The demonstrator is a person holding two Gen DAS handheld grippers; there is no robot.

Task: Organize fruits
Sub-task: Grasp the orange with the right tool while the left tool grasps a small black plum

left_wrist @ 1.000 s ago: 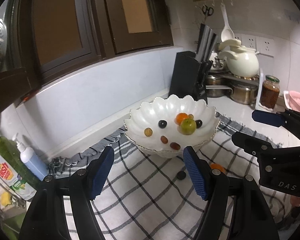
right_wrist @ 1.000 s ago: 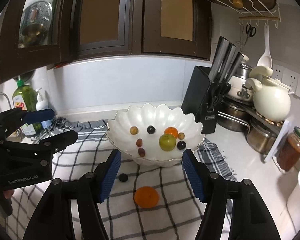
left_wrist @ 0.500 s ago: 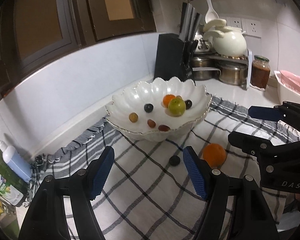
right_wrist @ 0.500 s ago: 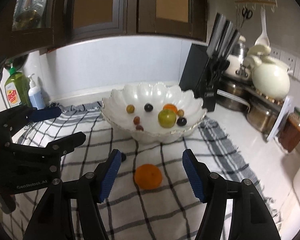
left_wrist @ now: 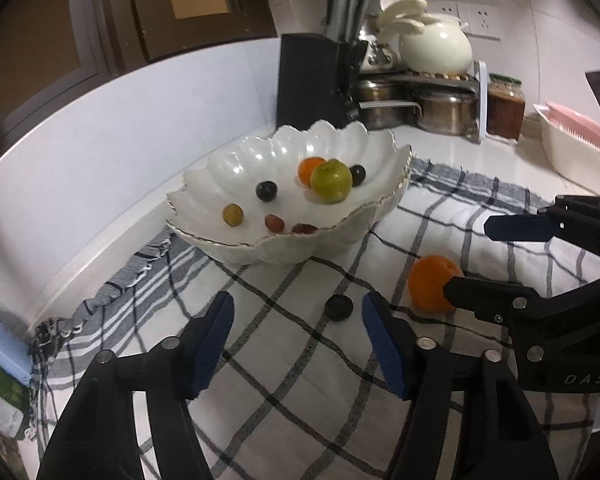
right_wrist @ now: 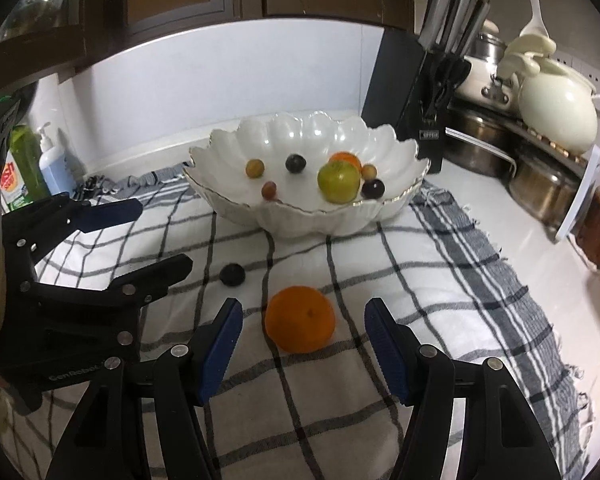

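1. Right claw [right_wrist: 302, 336] stands open and empty, the orange [right_wrist: 300, 319] on the cloth [right_wrist: 440, 280] between its jaws at 12 o'clock: lower, then close gently
2. Left claw [left_wrist: 296, 332], empty and open, jaws just narrowing, should centre on the dark grape [left_wrist: 339, 307] at 1 o'clock
3. Carry both to the bowl [right_wrist: 380, 212] at 12 o'clock

You have a white counter [right_wrist: 540, 264] with a checked cloth [right_wrist: 420, 280] spread over it. On the cloth sit a scalloped white bowl [right_wrist: 396, 204], an orange [right_wrist: 300, 319] and a small dark fruit [right_wrist: 232, 275]. A knife block [right_wrist: 400, 92], pots [right_wrist: 540, 188] and a jar [left_wrist: 505, 106] stand on the bare counter behind.
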